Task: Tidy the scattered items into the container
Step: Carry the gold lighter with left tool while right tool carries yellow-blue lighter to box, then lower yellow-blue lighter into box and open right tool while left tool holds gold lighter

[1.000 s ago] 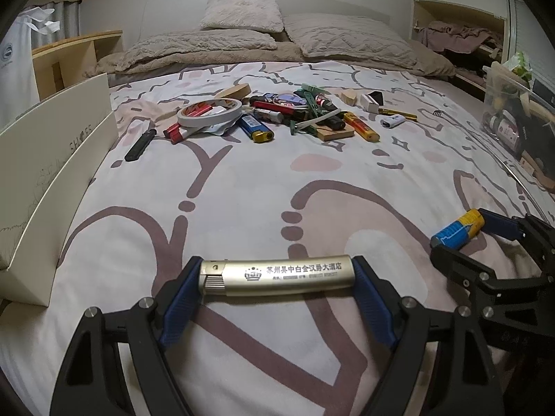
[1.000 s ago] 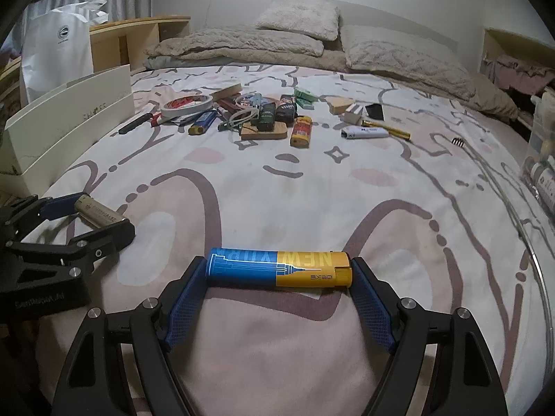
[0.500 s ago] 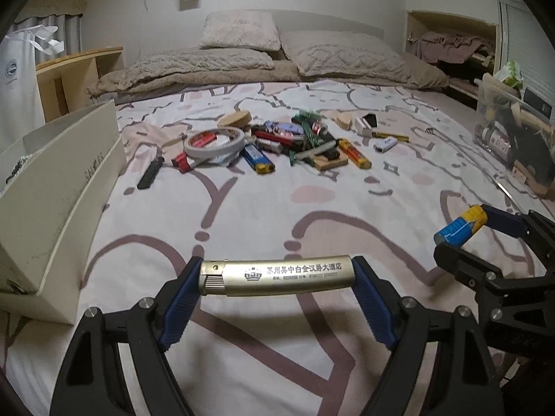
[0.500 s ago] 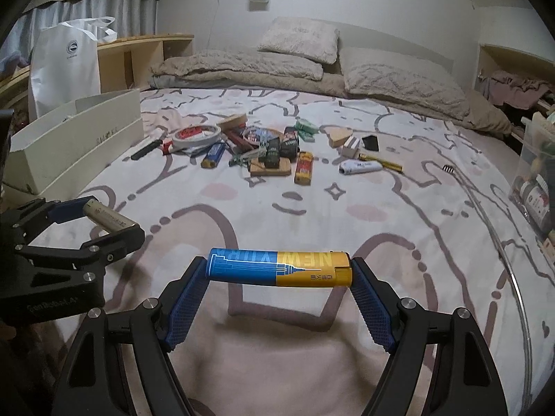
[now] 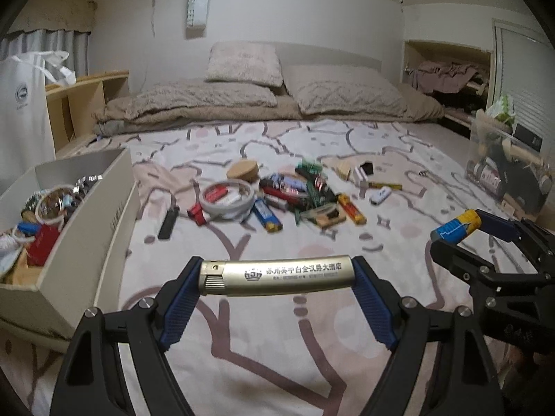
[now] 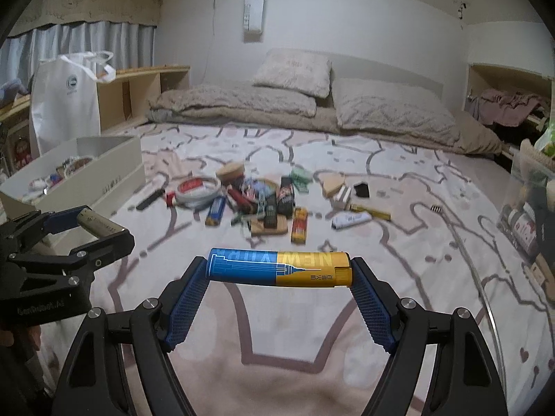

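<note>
The room was dim and the light was soft and even. Both pictures bent at the dark corners. The box (image 5: 86, 242) looked blurry.

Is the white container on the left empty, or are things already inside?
Partly filled. The white container holds a red packet, a clear round piece and other small items; the far end looks bare.

Bed (image 5: 312, 364), pillows (image 5: 242, 62), white wall (image 5: 312, 10)
</note>
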Demonstrator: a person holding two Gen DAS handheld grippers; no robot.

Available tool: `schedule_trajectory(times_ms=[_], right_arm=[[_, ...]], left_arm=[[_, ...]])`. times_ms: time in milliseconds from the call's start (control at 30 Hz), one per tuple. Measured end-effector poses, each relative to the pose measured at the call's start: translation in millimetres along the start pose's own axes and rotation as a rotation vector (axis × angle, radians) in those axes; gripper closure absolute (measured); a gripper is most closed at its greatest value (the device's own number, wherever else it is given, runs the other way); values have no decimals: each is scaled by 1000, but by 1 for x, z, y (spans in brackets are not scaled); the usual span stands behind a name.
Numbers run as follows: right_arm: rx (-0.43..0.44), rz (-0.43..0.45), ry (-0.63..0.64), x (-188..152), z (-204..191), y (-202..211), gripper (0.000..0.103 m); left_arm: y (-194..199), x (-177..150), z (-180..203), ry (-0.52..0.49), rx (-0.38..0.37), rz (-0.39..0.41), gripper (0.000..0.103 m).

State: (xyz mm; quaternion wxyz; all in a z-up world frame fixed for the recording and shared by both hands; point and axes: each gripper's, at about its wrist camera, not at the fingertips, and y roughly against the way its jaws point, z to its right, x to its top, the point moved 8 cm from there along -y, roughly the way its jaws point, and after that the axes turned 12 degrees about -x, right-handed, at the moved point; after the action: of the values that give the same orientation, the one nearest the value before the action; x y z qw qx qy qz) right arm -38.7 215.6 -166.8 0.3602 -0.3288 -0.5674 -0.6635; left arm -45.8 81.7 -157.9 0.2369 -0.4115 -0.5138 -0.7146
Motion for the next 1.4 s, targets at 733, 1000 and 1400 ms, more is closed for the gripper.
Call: schedule_trajectory(times_ms=[733,1000,1400], right_arm=[[13,155,-45,92,-18,30,22],[45,166,-51,103,-39,31,22],[115,151,-32,114,-87,25,22]], left_arm=[[53,95,-40,-37,18,201,19],[70,103,-61,-37,29,233,19],[83,99,-106,1,72,219,19]])
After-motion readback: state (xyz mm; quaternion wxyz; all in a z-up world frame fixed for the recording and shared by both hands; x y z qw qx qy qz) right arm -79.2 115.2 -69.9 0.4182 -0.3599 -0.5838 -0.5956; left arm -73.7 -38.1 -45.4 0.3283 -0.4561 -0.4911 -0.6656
